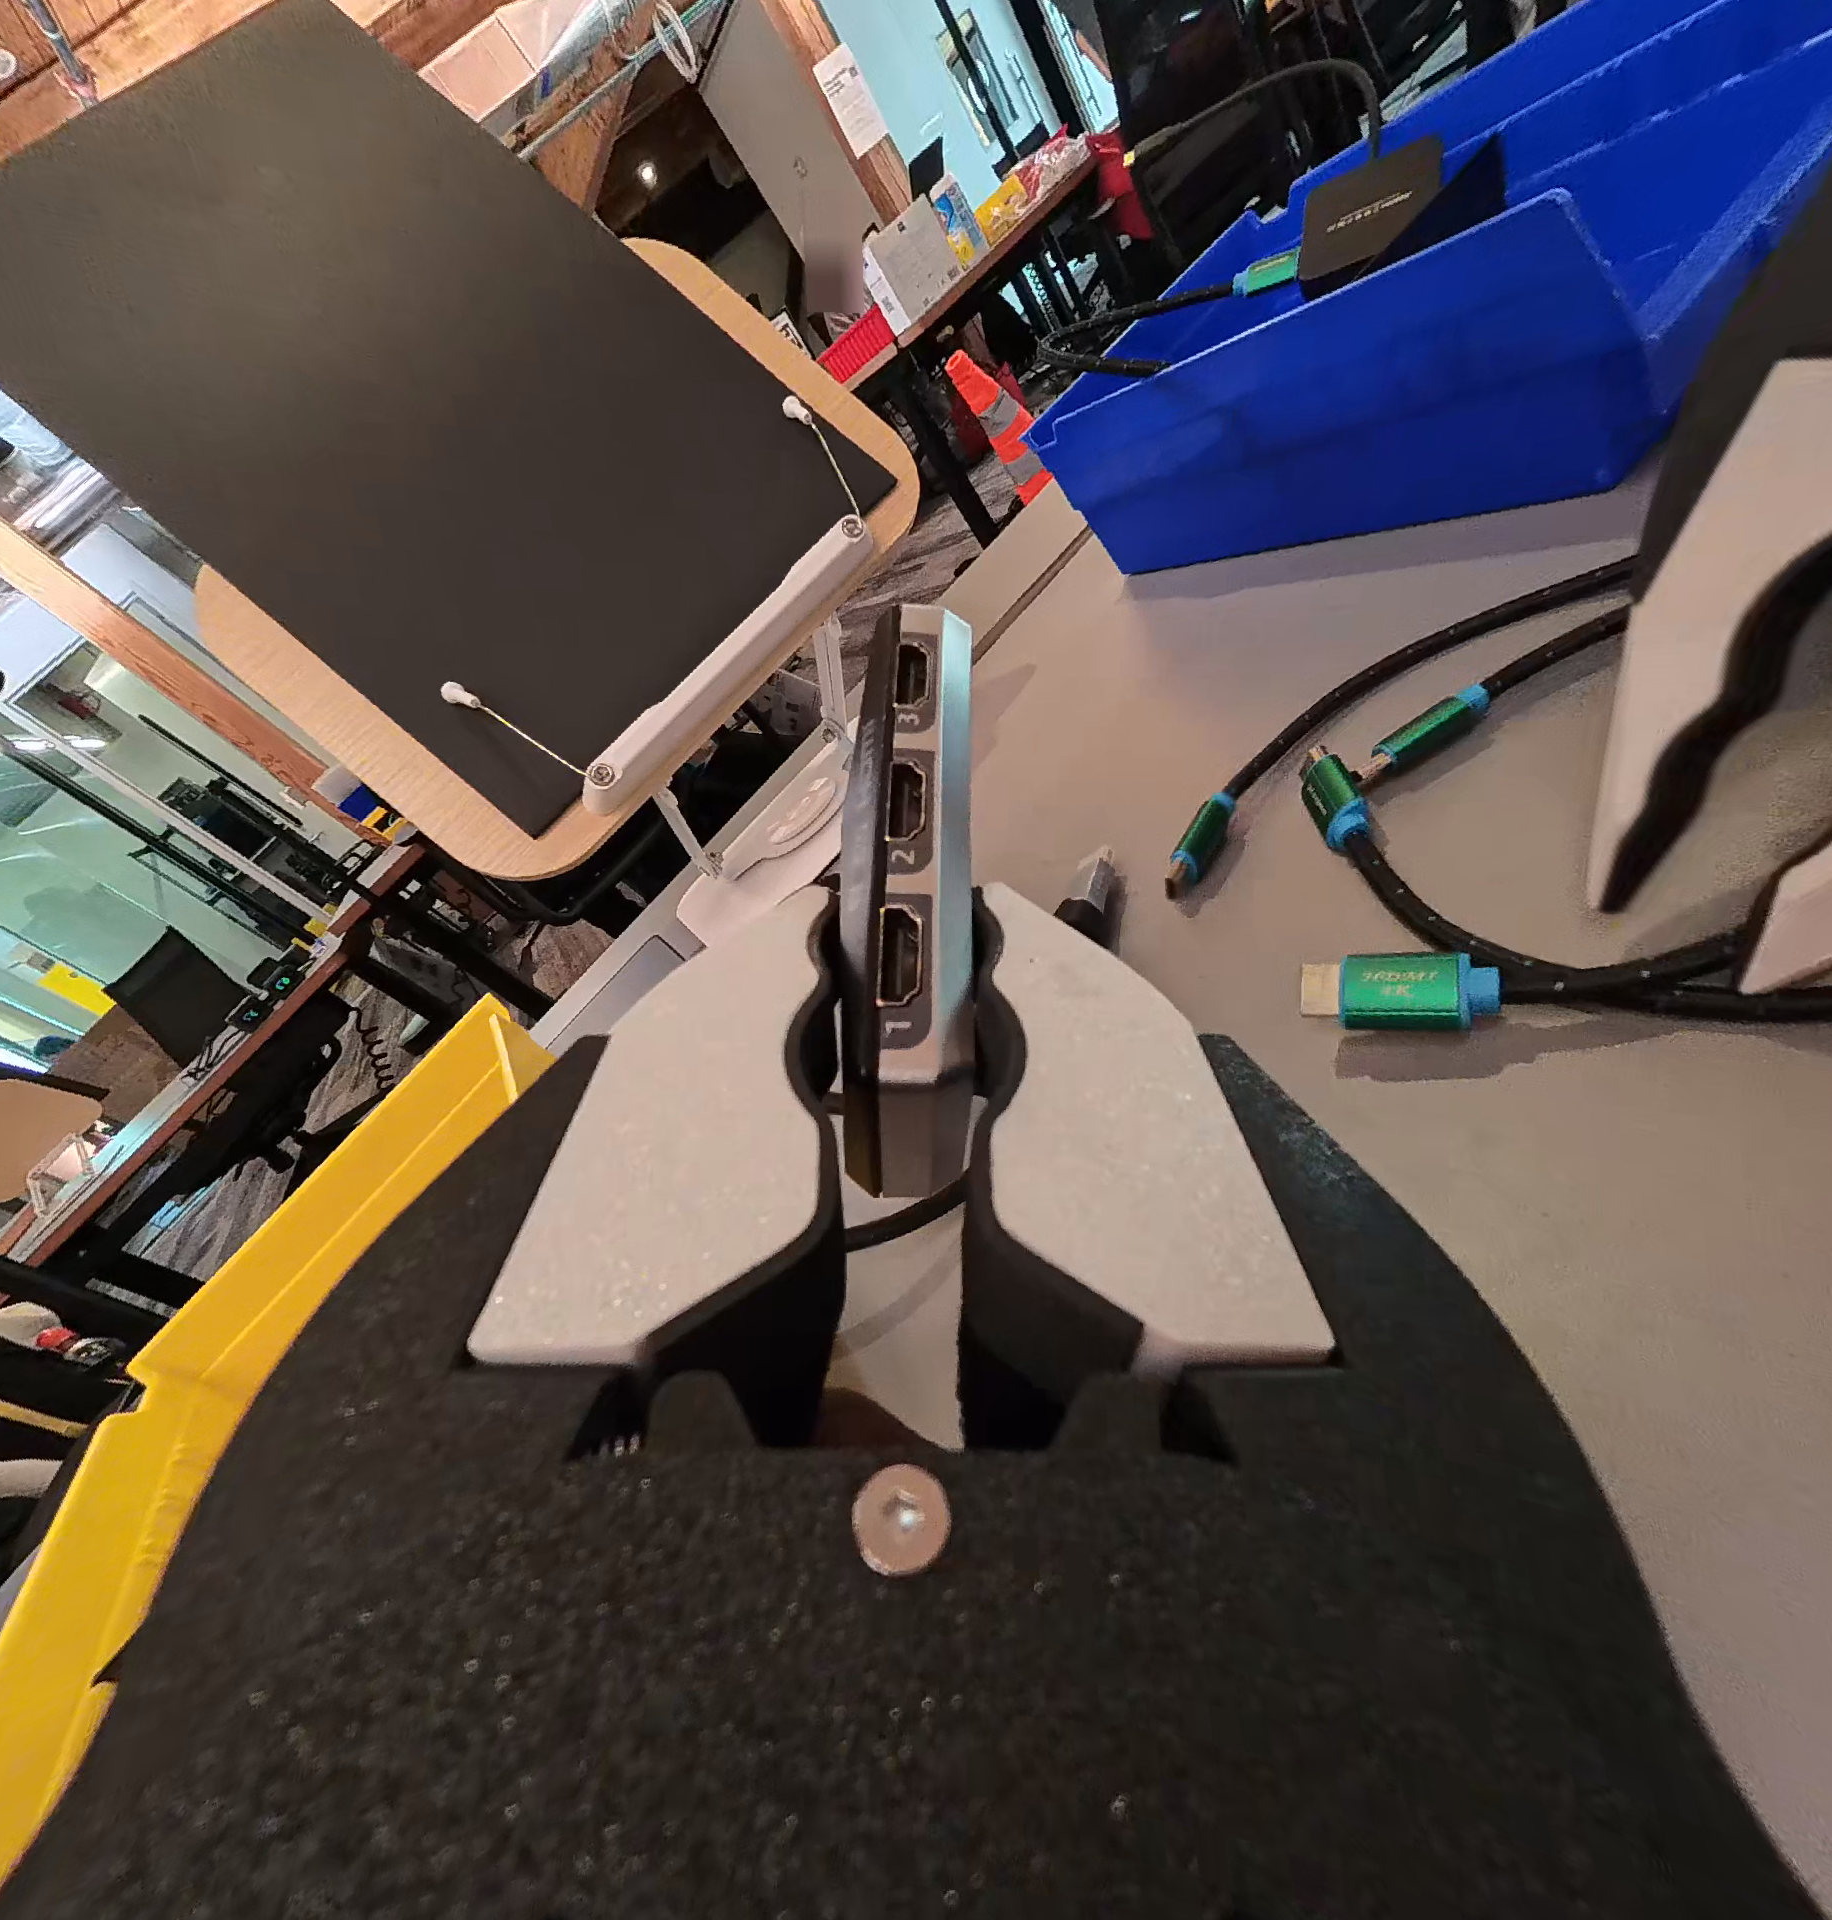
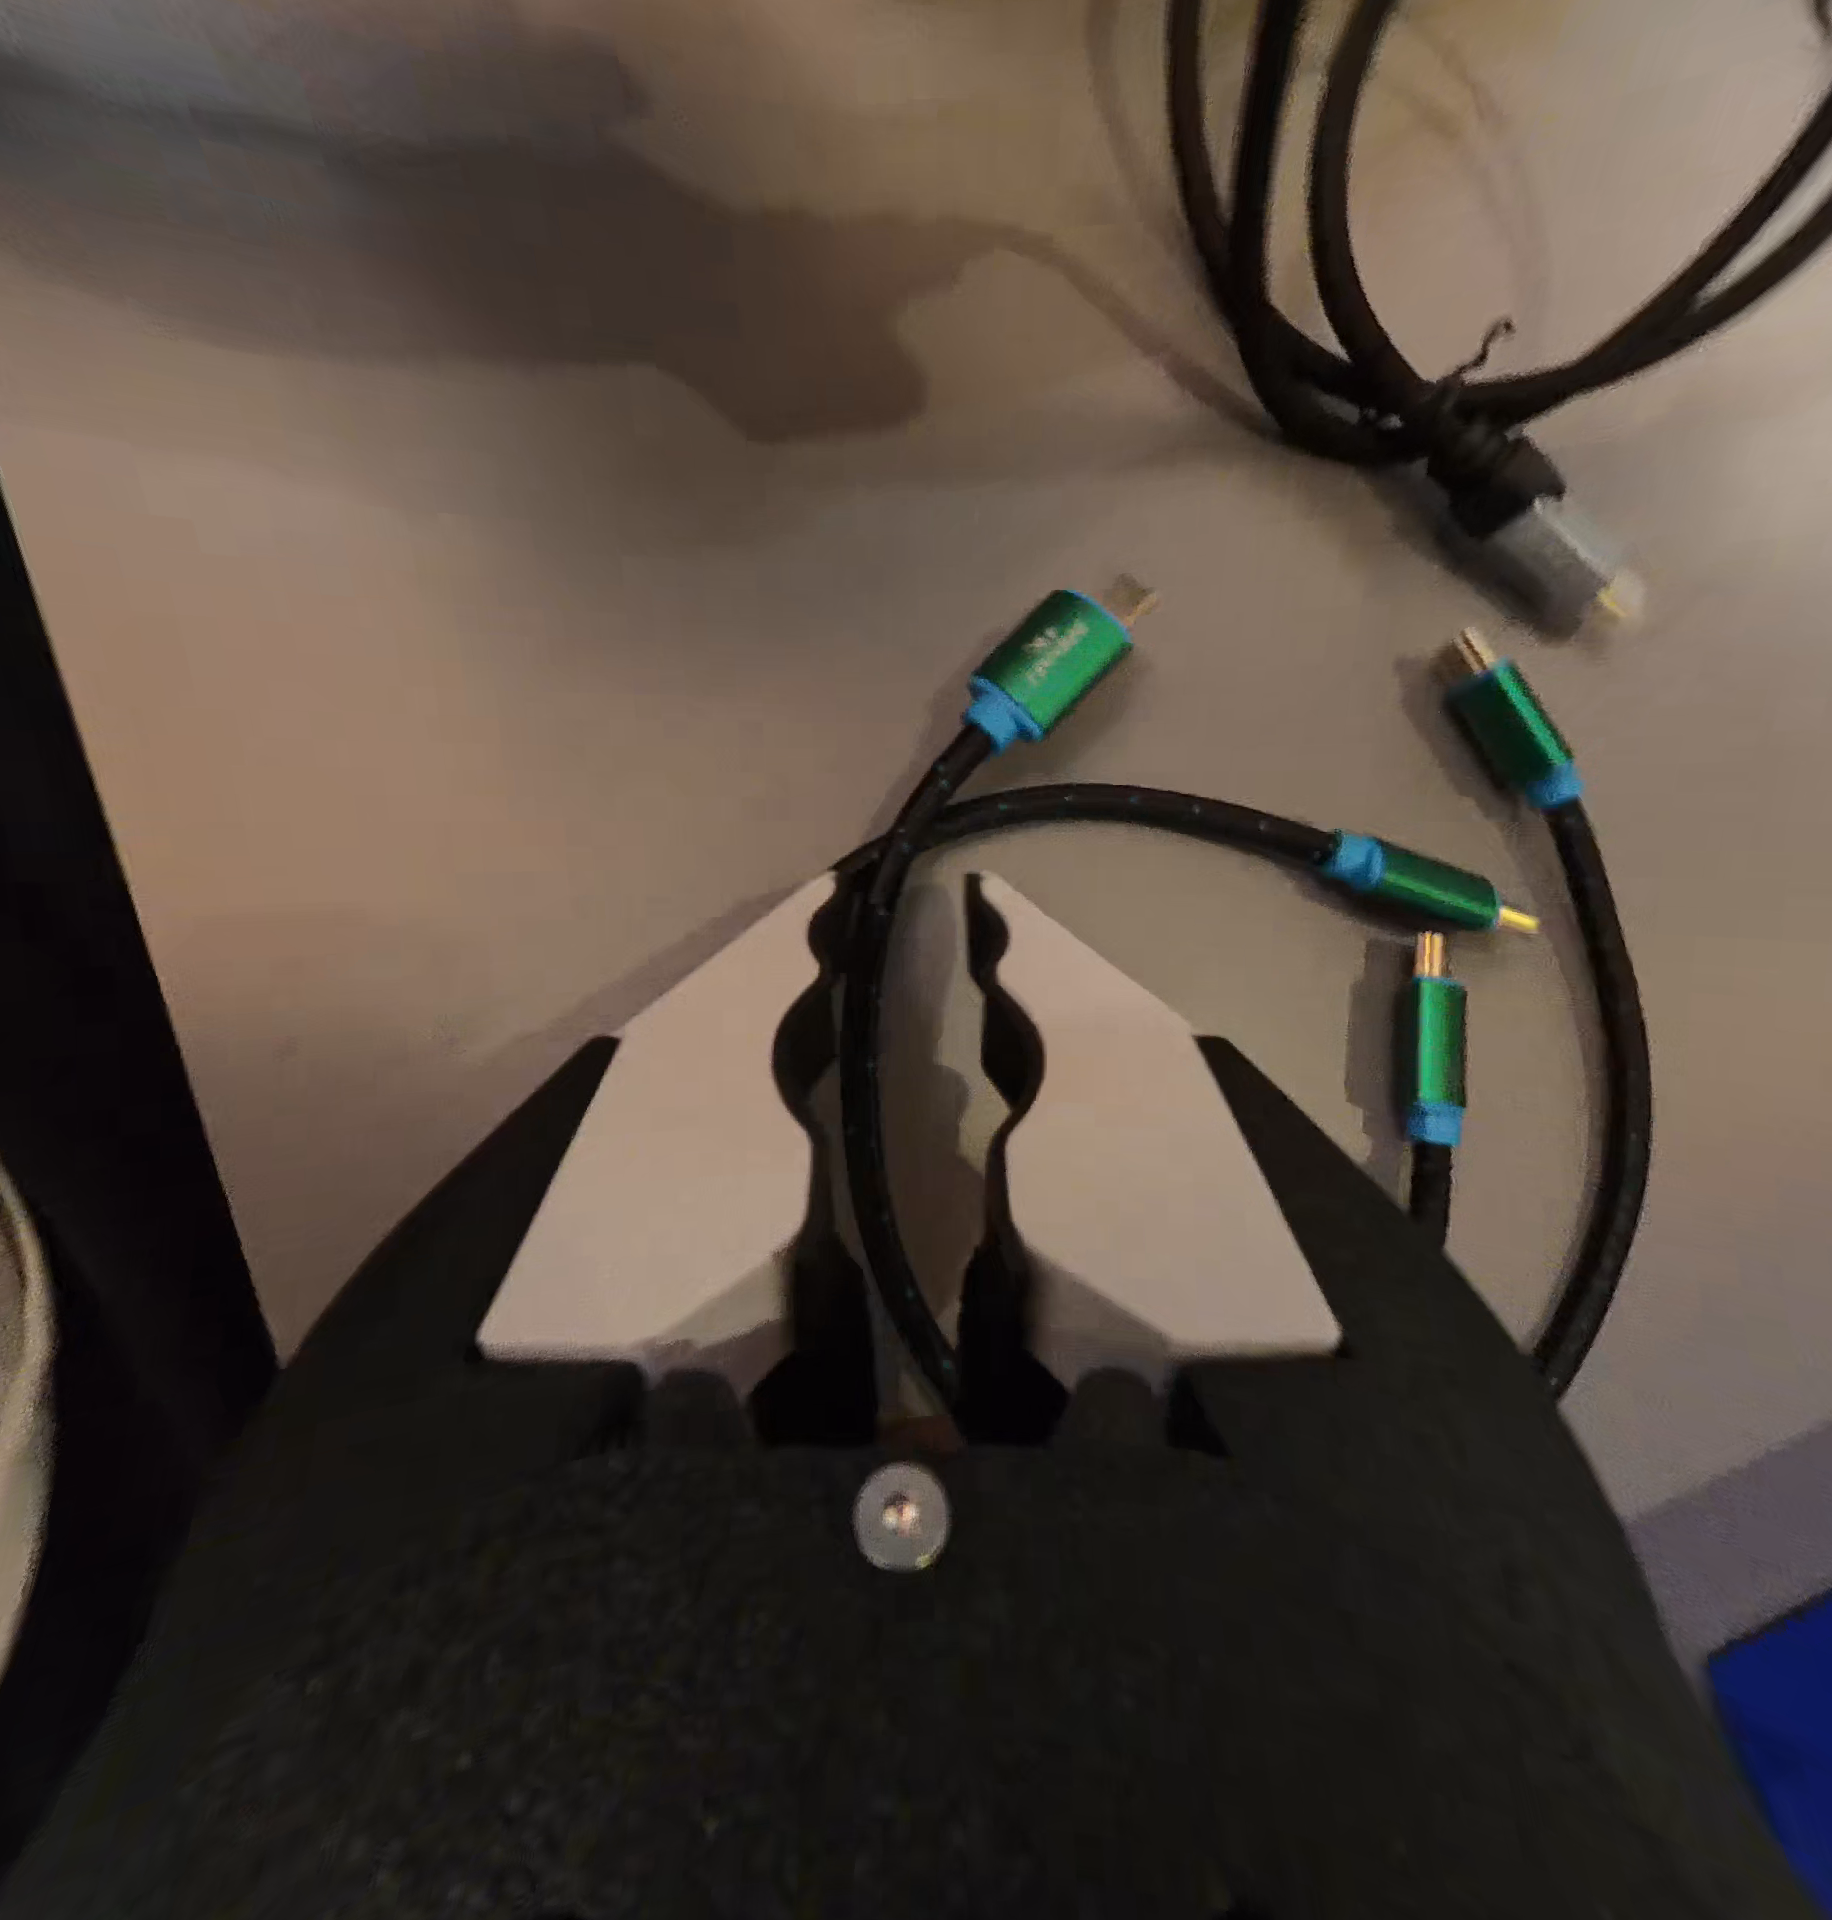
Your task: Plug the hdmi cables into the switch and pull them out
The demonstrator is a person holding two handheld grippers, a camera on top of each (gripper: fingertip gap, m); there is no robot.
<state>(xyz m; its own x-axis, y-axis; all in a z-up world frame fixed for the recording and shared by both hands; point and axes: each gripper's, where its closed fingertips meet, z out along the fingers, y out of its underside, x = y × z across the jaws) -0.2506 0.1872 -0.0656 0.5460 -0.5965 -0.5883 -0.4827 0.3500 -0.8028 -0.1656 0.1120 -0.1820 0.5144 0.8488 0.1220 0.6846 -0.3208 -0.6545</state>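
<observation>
My left gripper (image 1: 907, 935) is shut on the HDMI switch (image 1: 907, 790). It holds the switch on edge above the grey table (image 1: 1514, 1299), with three empty ports facing the camera. Short black braided HDMI cables with green plugs lie on the table to the right; the nearest plug (image 1: 1400, 992) points left. My right gripper (image 2: 907, 883) is open and empty, hovering over these cables, and one cable (image 2: 870, 1091) runs under the gap between its fingers. Several green plugs (image 2: 1057, 665) (image 2: 1421, 888) lie ahead of it. It also shows in the left wrist view (image 1: 1686, 935).
A blue bin (image 1: 1411, 416) at the back right holds another black switch (image 1: 1369, 208). A yellow bin (image 1: 268, 1299) is at the left. A black board on a stand (image 1: 372, 416) rises behind the switch. A bundled black cable with a grey plug (image 2: 1556, 561) lies further ahead. Across from one pair of fingers to the other is roughly 15 centimeters.
</observation>
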